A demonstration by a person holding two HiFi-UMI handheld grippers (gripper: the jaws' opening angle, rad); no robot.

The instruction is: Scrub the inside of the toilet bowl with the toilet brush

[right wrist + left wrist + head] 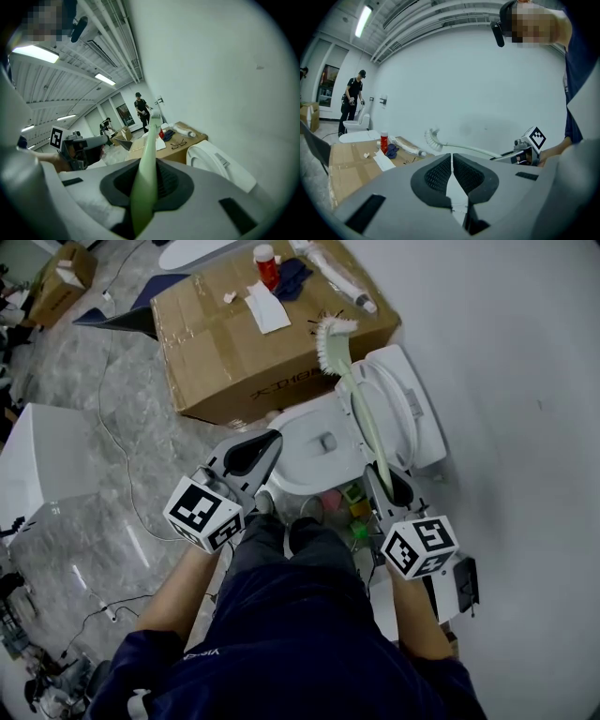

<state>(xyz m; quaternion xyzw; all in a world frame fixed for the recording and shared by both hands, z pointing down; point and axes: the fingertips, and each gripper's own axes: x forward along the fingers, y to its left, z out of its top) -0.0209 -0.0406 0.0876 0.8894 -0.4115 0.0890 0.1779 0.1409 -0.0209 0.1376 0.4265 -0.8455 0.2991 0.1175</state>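
The white toilet bowl (pixel 314 442) stands open below me, its lid (pixel 405 407) raised to the right. My right gripper (pixel 394 486) is shut on the pale green handle (pixel 146 173) of the toilet brush. The brush is held up out of the bowl, and its white bristle head (pixel 333 338) shows over the edge of the cardboard box. In the left gripper view the brush head (pixel 432 138) hangs in the air before the wall. My left gripper (pixel 267 442) hovers over the bowl's left rim, shut with nothing in it. Its jaws (pixel 452 157) meet.
A large cardboard box (pixel 262 334) stands behind the toilet, with a red bottle (pixel 266 263), a blue cloth (pixel 292 276), a white tube (pixel 342 277) and paper (pixel 267 307) on it. The wall is on the right. Cables cross the floor at the left. A person (pixel 352 101) stands far off.
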